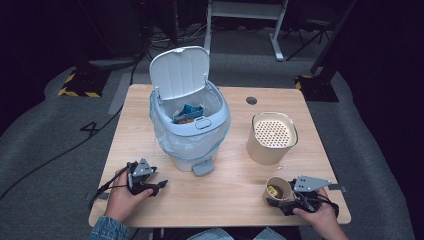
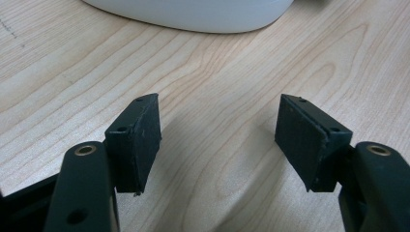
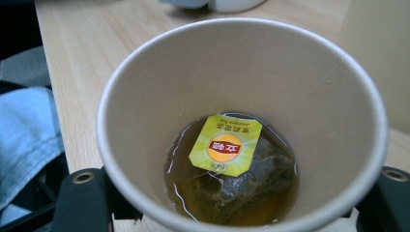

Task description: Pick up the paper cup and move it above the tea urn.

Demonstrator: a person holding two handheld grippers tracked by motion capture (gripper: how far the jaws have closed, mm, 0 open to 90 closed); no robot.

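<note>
Dark floor and cables surround the light wooden table (image 1: pixel 225 200) I am working at. Near its front right corner stands a small paper cup (image 1: pixel 278 189), and my right gripper (image 1: pixel 280 202) sits at it from the front edge side; in the right gripper view the cup (image 3: pixel 241 87) stands between the two jaws, one on either side of its wall. Whether the pads actually press on the cup I cannot tell, since the rim hides them. Inside the cup lies a tea bag (image 3: pixel 241 186) in a shallow pool of brown tea, with a yellow tag (image 3: pixel 225 149) resting on top.

My left gripper (image 1: pixel 155 188) rests low near the front left corner, its jaws standing wide apart over bare wood with nothing between them; the left gripper view shows its pads (image 2: pixel 138 140) clear of everything.

Toward the middle of the table, nearer the back edge, a white pedal bin (image 1: pixel 192 135) stands with its lid (image 1: pixel 179 72) flipped up and some blue packaging (image 1: pixel 189 113) inside. Right of the bin, just behind the cup, is a tan canister (image 1: pixel 270 145) with a perforated insert (image 1: pixel 272 132).
</note>
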